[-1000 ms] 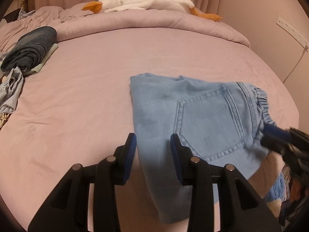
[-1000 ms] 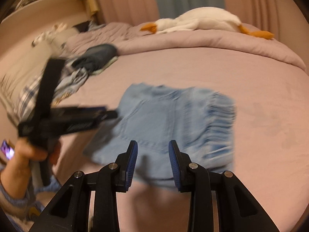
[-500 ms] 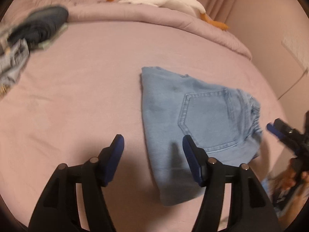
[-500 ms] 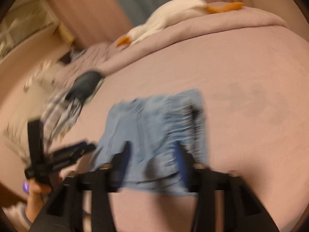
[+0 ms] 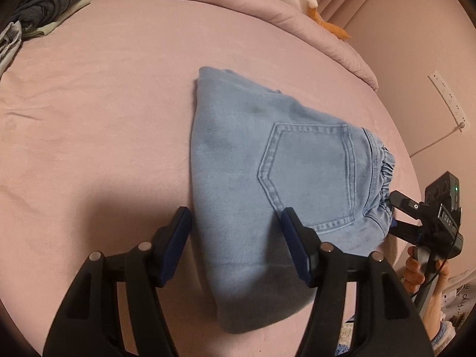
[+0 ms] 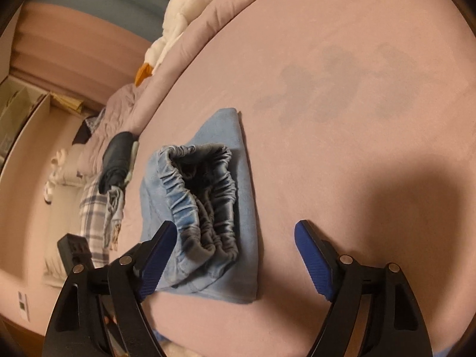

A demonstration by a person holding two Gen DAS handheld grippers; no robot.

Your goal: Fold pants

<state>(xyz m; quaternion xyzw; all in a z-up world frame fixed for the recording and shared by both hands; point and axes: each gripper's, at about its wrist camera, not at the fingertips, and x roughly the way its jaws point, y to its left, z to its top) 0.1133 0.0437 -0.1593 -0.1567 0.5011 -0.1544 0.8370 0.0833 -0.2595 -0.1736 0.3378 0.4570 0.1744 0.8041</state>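
Light blue denim pants (image 5: 267, 178) lie folded into a compact stack on the pink bed, back pocket up. In the right wrist view the pants (image 6: 205, 208) show their elastic waistband gaping toward the camera. My left gripper (image 5: 236, 238) is open and empty, its jaws straddling the near folded edge just above the cloth. My right gripper (image 6: 235, 255) is open and empty at the waistband end, its left finger (image 6: 157, 253) beside the waistband. The right gripper also shows in the left wrist view (image 5: 395, 214), at the waistband.
A dark folded garment (image 5: 50, 0) on a pale stack sits at the bed's far left. A white plush goose (image 6: 178, 20) lies on the rolled duvet (image 5: 238, 12) at the back. Plaid cloth (image 6: 92, 217) lies at the left edge. A wall (image 5: 416, 59) stands to the right.
Both grippers have opened wider and moved down close to the pants. The right gripper has rolled and swung round to the waistband end. The pants have stayed in place.
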